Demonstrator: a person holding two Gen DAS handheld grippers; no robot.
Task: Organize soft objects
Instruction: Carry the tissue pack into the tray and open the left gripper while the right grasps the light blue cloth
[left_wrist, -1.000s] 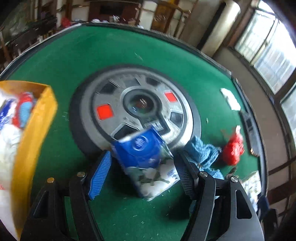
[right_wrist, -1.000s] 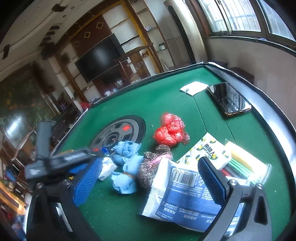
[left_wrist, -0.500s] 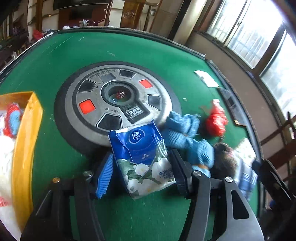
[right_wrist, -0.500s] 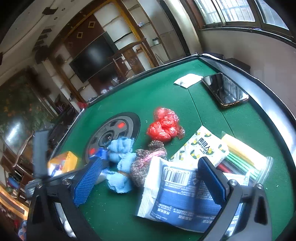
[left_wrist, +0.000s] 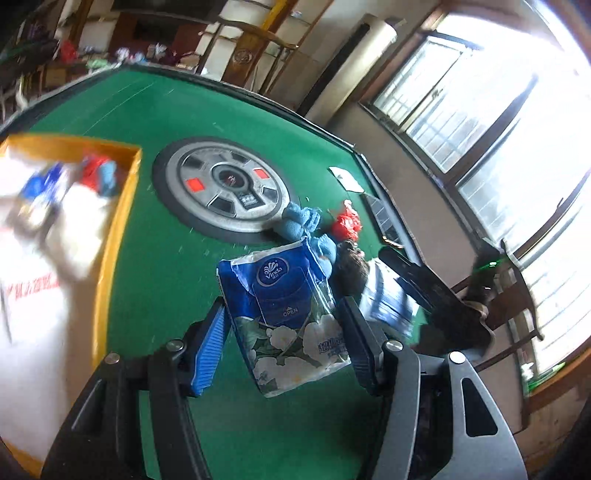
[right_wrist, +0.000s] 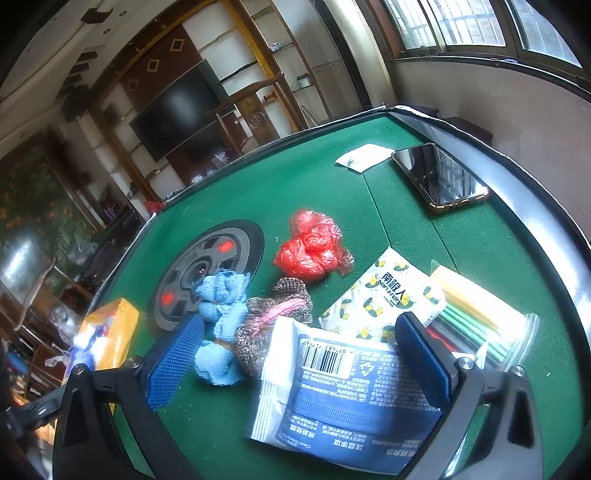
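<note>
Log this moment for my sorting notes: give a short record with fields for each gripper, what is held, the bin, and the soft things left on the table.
left gripper: closed on the blue floral Vinda tissue pack, lifted above the green felt table
right gripper: open, over the blue-and-white wipes packet, not gripping it
bin: yellow box at left, already holding items, blurred
left on table: light blue cloth, brown knitted pouch, red plastic bags, bee-print white packet
</note>
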